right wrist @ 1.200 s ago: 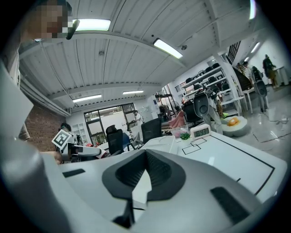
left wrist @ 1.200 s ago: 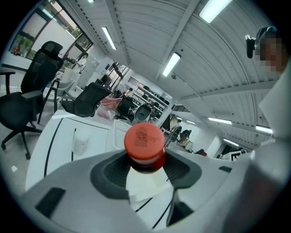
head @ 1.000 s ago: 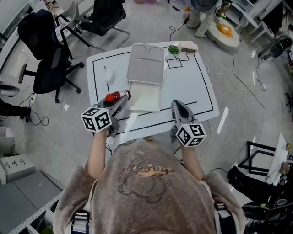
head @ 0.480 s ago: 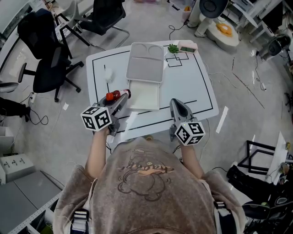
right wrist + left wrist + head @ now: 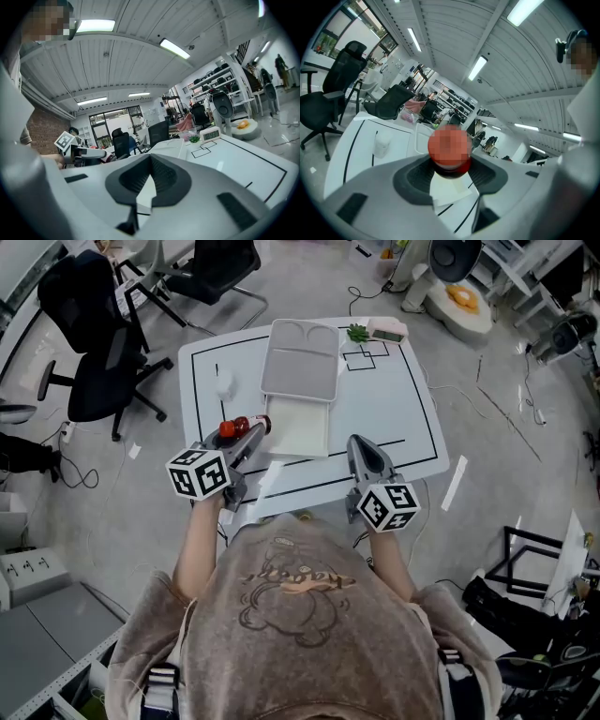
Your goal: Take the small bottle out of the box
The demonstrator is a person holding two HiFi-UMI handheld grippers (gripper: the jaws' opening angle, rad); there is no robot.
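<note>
**Nearly done, with only the set-down left**

At the left of the white bench with black border lines [image 5: 384,418], a small white jar [image 5: 221,382] stands alone, apart from the work. Nearer the person, the left gripper [image 5: 251,435] has its fingers [image 5: 417,176] drawn in until the pads press on the small dark bottle with a red cap [image 5: 228,430]. The bottle lies roughly level, cap to the left. In the left gripper view the cap fills the gap between the pads, so this looks like a real grip.

The bottle is just left of the shallow white box [image 5: 298,432], outside its wall. Whether it touches the bench I cannot tell. The box tray is bare and its lid is folded back, away from the person, which leaves the way out open.

To the right, the right gripper [image 5: 360,448] hangs near the box's near right corner, its fingers [image 5: 126,180] together with nothing in them. It seems parked there to keep clear, or to be ready to steady the box.

At the far edge, a little green plant [image 5: 356,333] and a small pale digital clock [image 5: 386,330] play no part. What remains, in my judgement, is to lower the bottle onto open bench and release it.
</note>
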